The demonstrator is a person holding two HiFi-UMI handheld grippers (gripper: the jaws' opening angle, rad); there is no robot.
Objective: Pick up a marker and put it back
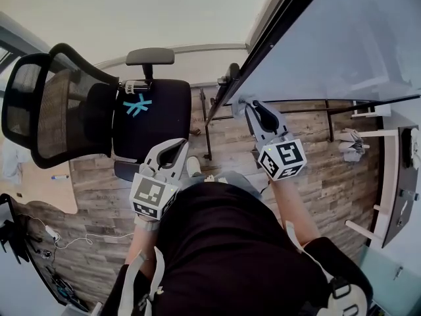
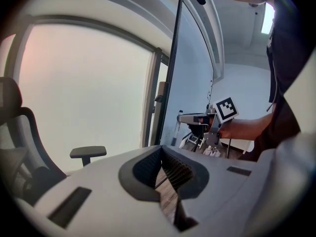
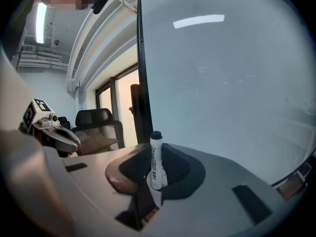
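Biggest thing in front of me is the tall pale-blue glass whiteboard in its black frame (image 1: 342,38), with the black mesh-back office chair (image 1: 99,110) parked off to my left on the wood-plank floor (image 1: 329,176).

My right gripper (image 1: 253,107) is up close to the board's left edge and it's clamped on the white marker with the dark cap (image 3: 156,159). So I'd say the pick-up half is done and the put-back half is what's in hand now. My left gripper (image 1: 172,151) is just hanging low by the chair, jaws pressed together with nothing in them, so it's not really in this.

The marker stands bolt upright in the right gripper view, long axis crossways to the jaws, dark cap (image 3: 156,135) on top, lower end pinched between the pads.

The next move, I reckon, is to carry it to wherever it lives on the board. I honestly can't make out a ledge or tray from here, so I need to find that first. Then tip the marker to lie along it, and only let go once it's resting, or it'll drop to the floor.
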